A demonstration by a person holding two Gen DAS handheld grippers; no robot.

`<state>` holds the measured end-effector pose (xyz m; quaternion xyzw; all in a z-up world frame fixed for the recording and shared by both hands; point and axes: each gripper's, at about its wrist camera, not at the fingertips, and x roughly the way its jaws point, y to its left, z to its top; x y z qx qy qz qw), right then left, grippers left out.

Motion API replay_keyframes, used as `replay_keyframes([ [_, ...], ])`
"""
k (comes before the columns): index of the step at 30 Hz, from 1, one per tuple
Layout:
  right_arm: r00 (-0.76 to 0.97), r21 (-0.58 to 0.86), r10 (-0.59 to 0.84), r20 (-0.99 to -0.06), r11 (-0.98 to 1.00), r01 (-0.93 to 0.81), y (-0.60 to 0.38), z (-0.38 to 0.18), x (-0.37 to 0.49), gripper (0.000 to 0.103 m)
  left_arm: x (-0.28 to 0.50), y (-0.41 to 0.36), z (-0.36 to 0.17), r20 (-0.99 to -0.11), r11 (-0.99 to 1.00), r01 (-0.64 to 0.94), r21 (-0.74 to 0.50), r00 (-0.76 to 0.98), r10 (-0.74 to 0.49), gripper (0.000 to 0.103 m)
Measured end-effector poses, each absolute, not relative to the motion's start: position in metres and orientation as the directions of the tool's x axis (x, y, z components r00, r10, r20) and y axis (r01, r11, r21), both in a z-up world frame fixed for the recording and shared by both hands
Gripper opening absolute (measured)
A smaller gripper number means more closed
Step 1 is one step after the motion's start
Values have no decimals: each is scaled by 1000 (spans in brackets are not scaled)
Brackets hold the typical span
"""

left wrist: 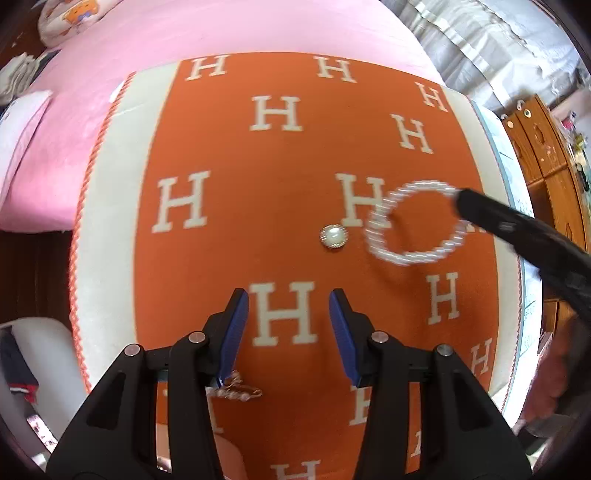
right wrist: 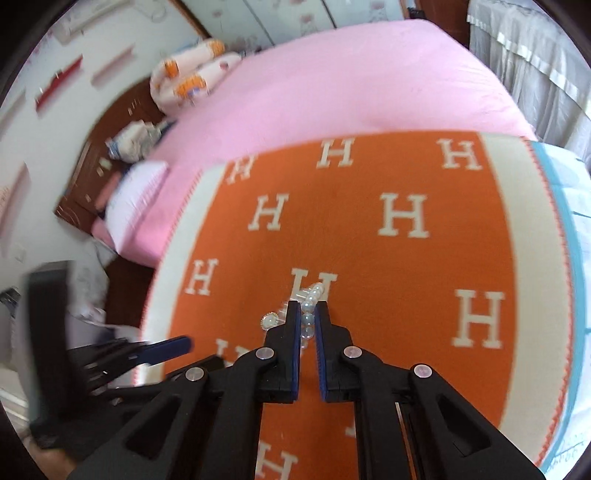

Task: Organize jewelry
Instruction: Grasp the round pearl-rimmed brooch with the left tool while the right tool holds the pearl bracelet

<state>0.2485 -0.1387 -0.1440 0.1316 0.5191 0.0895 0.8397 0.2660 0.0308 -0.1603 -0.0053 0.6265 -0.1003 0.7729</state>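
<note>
A pearl bead bracelet (left wrist: pixel 413 221) hangs in a ring over the orange H-patterned blanket (left wrist: pixel 229 251). My right gripper (right wrist: pixel 308 308) is shut on it; its beads (right wrist: pixel 308 306) show between the blue pads. In the left wrist view the right gripper (left wrist: pixel 461 201) comes in from the right, holding the ring's far side. A round pearl earring (left wrist: pixel 334 236) lies on the blanket left of the bracelet, also in the right wrist view (right wrist: pixel 269 320). My left gripper (left wrist: pixel 288 299) is open and empty above the blanket. A small gold and pearl piece (left wrist: pixel 236 389) lies under its left finger.
The blanket (right wrist: pixel 369 258) lies on a pink bed (left wrist: pixel 221 33). A plush toy (right wrist: pixel 188 79) sits at the bed's head. A wooden cabinet (left wrist: pixel 546 155) stands right of the bed. The left gripper (right wrist: pixel 162 349) shows at the lower left of the right wrist view.
</note>
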Motion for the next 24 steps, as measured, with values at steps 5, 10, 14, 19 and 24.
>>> replay_keyframes([
  [5,513,376,305,-803,926,38,-174,-116,218,7,271,10,-165,-967,971,193,-139,186,-175,42],
  [10,545,401,290,-786,911,93,-206,-107,192,7,280,-9,-174,-969,968,216,-126,180,-167,42],
  [14,542,391,267,-797,912,125,-224,-112,181,7,291,-19,-182,-972,971,207,-119,177,-157,40],
  [19,534,387,260,-804,912,139,-232,-121,171,7,299,-24,-188,-974,976,179,-126,165,-156,27],
  [24,529,381,259,-808,915,135,-230,-128,170,7,299,-28,-191,-974,981,158,-110,177,-138,17],
])
